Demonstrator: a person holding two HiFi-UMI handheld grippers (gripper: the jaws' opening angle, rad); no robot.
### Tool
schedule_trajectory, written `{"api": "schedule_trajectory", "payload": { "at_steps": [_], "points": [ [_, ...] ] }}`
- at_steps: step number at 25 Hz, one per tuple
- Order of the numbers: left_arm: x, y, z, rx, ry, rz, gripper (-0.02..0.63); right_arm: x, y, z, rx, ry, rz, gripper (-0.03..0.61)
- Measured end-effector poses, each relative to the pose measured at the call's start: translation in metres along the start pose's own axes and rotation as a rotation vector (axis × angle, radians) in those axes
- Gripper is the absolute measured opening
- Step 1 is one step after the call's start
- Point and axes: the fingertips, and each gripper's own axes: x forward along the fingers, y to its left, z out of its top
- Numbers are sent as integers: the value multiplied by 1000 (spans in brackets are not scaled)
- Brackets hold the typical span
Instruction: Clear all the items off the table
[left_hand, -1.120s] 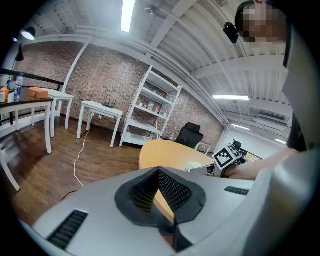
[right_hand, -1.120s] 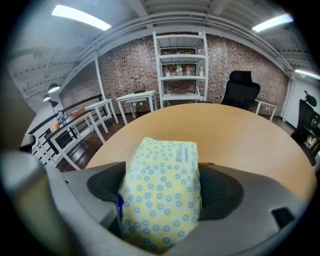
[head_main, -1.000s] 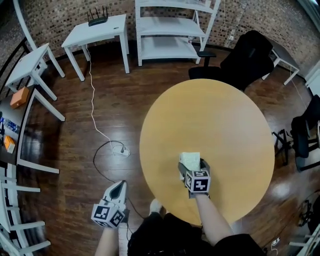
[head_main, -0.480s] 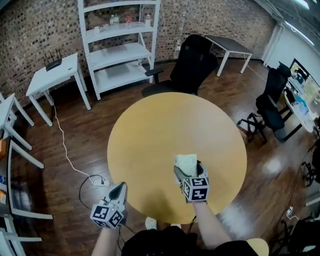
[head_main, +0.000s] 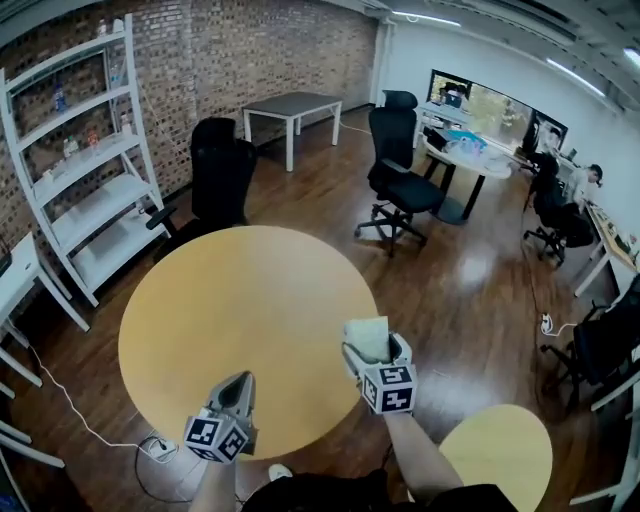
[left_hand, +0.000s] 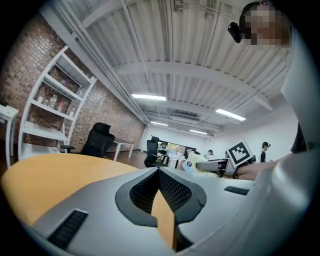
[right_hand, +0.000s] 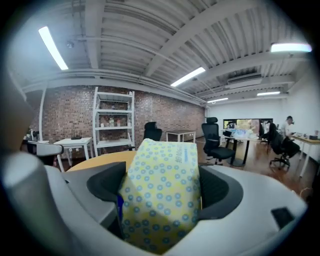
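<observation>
Pinching a yellow dotted tissue pack (right_hand: 162, 192), right hand-held gripper (head_main: 372, 352) hovers at round desk's (head_main: 220, 300) edge; left hand-held gripper (head_main: 240, 384) pressed together, empty.

Open wood floor (head_main: 470, 310) right of round table (head_main: 200, 330); black office chair (head_main: 400, 185) beyond, small round table (head_main: 505, 450) near right

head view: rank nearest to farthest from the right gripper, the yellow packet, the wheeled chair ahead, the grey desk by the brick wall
1. Yellow packet: clamped in the right gripper's jaws.
2. Wheeled chair: ahead, slightly to the right.
3. Grey desk: farthest, back by the brick wall.
</observation>
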Motion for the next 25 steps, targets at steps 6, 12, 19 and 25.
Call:
{"api": "schedule_trajectory", "payload": {
  "at_steps": [6,12,19,25],
  "points": [
    [74,-149,-34,2,77,-296,-9,-115,-150,-18,101,-48,-232,454],
    [108,-300,-70,-10,107,-589,-9,-251,-262,-57,209,-114,-494,454],
    [118,-402,-109,-24,182,-823,-9,-358,-309,-107,262,-69,-714,454],
    [145,-446,-127,-63,236,-940,-9,-431,-319,-158,351,-18,-908,454]
  ]
}}
